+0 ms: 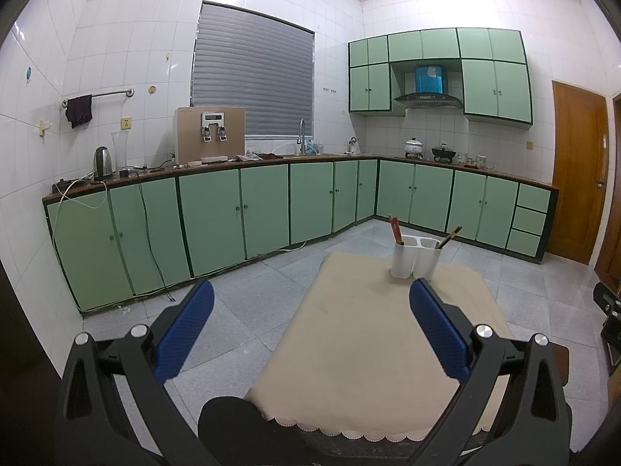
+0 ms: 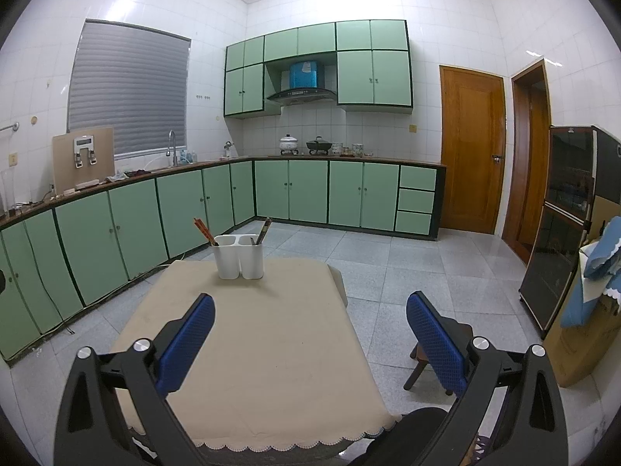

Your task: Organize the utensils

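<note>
Left gripper [image 1: 310,303] and right gripper [image 2: 310,306] both hang wide open and empty above the near end of the cloth-covered table [image 2: 271,349]. The white two-cup holder [image 2: 238,256] stands well ahead at the far end, nothing between. Red chopsticks [image 2: 203,229] lean left; dark chopsticks [image 2: 264,229] lean right

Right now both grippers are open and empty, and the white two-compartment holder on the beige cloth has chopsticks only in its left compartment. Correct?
One thing is off: the white holder has utensils in both compartments, red chopsticks on the left and dark ones on the right, as the right wrist view shows. The rest stands: the left gripper and right gripper are open and empty, and the holder sits on the beige cloth.
</note>
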The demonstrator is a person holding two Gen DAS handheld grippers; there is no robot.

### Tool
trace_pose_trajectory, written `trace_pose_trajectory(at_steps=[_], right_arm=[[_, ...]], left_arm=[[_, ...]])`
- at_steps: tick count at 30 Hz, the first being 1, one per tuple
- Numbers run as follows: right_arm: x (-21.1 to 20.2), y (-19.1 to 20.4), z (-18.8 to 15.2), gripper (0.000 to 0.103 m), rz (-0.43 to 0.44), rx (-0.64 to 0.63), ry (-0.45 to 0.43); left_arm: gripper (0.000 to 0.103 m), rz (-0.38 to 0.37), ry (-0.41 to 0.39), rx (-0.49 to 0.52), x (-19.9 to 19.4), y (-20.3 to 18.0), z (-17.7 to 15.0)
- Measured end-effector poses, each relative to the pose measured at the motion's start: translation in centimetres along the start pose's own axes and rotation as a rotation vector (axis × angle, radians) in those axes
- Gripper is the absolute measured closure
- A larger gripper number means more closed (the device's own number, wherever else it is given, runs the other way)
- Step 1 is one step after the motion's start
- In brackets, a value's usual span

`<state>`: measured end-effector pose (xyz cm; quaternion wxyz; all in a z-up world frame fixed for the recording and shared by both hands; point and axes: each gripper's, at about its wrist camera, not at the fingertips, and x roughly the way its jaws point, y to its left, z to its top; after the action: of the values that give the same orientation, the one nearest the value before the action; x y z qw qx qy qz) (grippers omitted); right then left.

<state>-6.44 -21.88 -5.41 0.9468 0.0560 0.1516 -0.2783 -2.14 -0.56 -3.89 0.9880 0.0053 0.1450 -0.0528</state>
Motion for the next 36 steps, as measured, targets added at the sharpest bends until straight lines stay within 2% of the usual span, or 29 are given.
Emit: trace_pose_trajectory(at_steps=[36], right_arm=[[-0.07,0.09,-0.19,0.006,-0.003,0.01,0.003]], left_arm=[[0.005,0.002,0.003,-0.004,0.03,-0.3,0.09]])
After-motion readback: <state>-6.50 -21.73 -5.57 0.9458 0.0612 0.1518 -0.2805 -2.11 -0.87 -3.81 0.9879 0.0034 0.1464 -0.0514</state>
